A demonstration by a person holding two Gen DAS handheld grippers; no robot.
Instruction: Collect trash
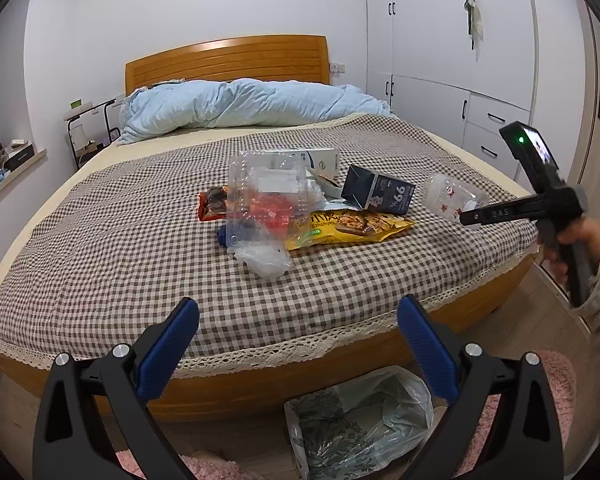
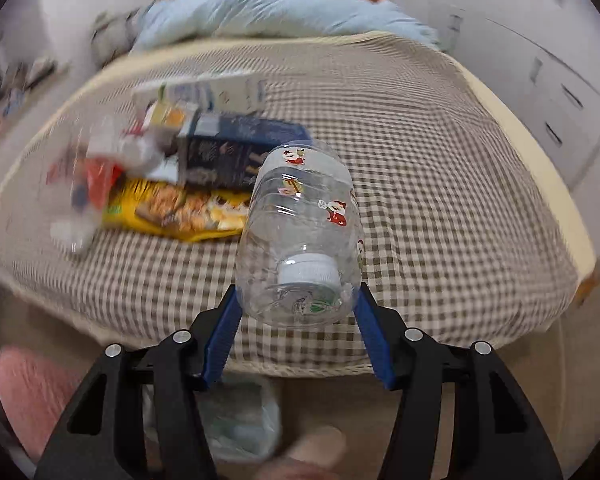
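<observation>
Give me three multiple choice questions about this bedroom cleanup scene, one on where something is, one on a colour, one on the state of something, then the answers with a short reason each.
1. Where is the plastic-lined bin?
A. On the bed
B. On the floor at the foot of the bed
C. On the windowsill

2. What colour is the large snack bag on the checked bedspread?
A. Yellow
B. Green
C. Purple

3. What is the clear plastic bottle doing?
A. Standing upright on the bed
B. Held between the right gripper fingers
C. Lying in the bin

Answers: 1 B, it shows below the bed's edge. 2 A, the wrapper is yellow. 3 B, both blue fingers press its sides.
</observation>
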